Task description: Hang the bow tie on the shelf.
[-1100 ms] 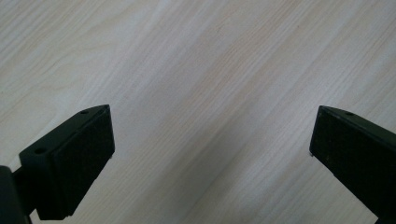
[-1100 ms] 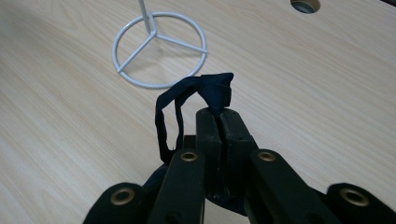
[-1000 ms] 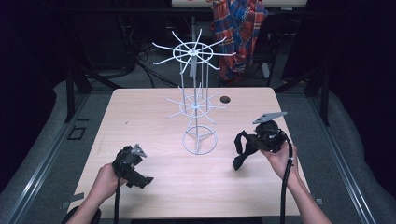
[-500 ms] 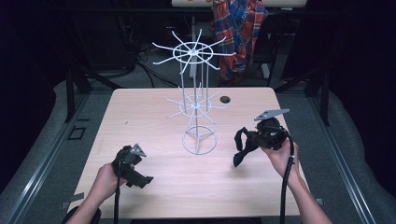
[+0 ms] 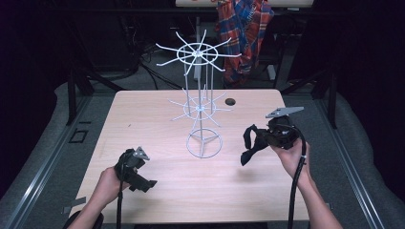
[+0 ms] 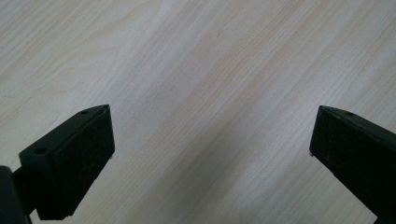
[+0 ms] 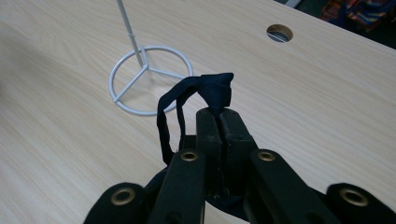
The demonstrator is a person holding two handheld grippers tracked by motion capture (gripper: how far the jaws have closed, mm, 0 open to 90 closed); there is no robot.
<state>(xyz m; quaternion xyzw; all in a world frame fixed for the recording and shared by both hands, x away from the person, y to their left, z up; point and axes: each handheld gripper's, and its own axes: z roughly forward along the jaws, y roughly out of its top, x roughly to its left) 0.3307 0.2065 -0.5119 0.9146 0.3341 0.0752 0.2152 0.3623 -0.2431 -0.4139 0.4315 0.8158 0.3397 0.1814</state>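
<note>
Pale wooden desk (image 5: 157, 114) against a dark room: at its near left, the left tool (image 5: 143, 183) lies low, jaws wide and empty. Mid-desk stands a white wire rack (image 5: 198, 102). Rightward, the right tool (image 5: 249, 145) pinches a dark strap (image 7: 205, 91), raised above the desk.

Pale wooden table (image 5: 157, 119) on grey floor (image 5: 47, 157), dark room, plaid cloth (image 5: 246, 28) behind.

wire stand (image 5: 200, 109) is set upright at the middle of the bench (image 5: 143, 114) | round hole (image 5: 230, 101) lies behind and right of its base | left gripper (image 5: 136, 171) is held at the near left, low over the bench | right gripper (image 5: 267, 138) is held right of the stand, a strap (image 5: 249, 145) hanging from its jaws above the bench
</note>
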